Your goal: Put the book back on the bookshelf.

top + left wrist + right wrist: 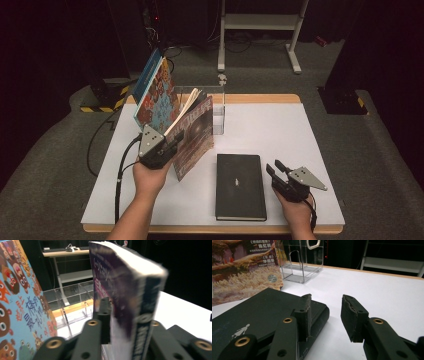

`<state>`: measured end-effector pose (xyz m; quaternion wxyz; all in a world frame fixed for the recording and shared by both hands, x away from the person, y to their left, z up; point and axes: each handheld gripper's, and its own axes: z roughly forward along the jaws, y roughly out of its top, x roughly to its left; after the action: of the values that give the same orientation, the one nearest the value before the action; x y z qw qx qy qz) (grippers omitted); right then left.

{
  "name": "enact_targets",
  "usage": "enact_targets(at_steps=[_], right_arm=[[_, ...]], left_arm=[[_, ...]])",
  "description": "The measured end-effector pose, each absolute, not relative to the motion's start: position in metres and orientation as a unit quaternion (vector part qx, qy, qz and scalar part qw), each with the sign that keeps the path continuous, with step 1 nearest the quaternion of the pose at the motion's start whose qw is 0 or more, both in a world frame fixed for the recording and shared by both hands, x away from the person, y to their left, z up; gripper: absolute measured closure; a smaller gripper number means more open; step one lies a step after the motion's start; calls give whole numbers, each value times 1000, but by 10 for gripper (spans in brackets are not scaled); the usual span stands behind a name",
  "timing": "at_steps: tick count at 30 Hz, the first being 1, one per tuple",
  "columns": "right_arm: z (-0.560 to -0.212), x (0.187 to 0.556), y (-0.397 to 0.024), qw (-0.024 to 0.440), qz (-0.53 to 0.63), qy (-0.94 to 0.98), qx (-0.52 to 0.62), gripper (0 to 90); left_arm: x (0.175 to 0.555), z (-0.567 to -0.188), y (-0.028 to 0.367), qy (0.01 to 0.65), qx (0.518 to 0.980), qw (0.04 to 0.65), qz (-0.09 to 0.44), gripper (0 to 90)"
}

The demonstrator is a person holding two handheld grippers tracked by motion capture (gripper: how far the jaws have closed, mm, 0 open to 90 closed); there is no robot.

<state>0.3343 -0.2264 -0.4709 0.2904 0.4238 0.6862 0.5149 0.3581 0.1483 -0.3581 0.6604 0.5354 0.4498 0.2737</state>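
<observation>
My left gripper [167,147] is shut on a thick paperback [195,135] with a dark purple cover. It holds the book tilted, top leaning away to the right, lower corner close to the table. In the left gripper view the paperback [120,277] stands between the jaws, pages facing me. A black notebook [240,186] lies flat near the front edge. My right gripper [277,170] rests just right of it, open with nothing between its fingers. In the right gripper view the notebook [254,315] lies beside the left jaw of the right gripper [325,315].
A colourful picture book [157,95] leans steeply at the back left, a blue cover behind it. A clear acrylic rack [217,107] stands behind the paperback. The white table [280,130] is bare on its right half. A white desk frame stands beyond on the floor.
</observation>
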Motion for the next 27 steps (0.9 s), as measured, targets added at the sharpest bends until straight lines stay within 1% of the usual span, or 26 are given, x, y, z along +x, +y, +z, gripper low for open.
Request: enact_targets(at_steps=[3,5,7,16,20,22,27], right_arm=[[-472,336,-225,286,509,689,430,599],[-472,338,-225,281,504,694,431,556],[-472,339,-225,276,502,696,432,555],[-474,342,-230,275,498,693,442,534],[-475,342,-230,277,497,694,442,533],[-474,342,-230,280,499,691,442,533],[-471,340,-232,283,504,685,444,533]], left_arm=[[359,-358,148,453,534,660,270,792],[359,-358,148,452,537,659,271,796],[360,-358,148,455,536,660,266,796],[361,-358,147,446,534,665,272,762],[361,-357,147,452,530,662,277,822],[361,-357,148,457,529,663,268,831],[361,-357,147,453,531,664,269,835]])
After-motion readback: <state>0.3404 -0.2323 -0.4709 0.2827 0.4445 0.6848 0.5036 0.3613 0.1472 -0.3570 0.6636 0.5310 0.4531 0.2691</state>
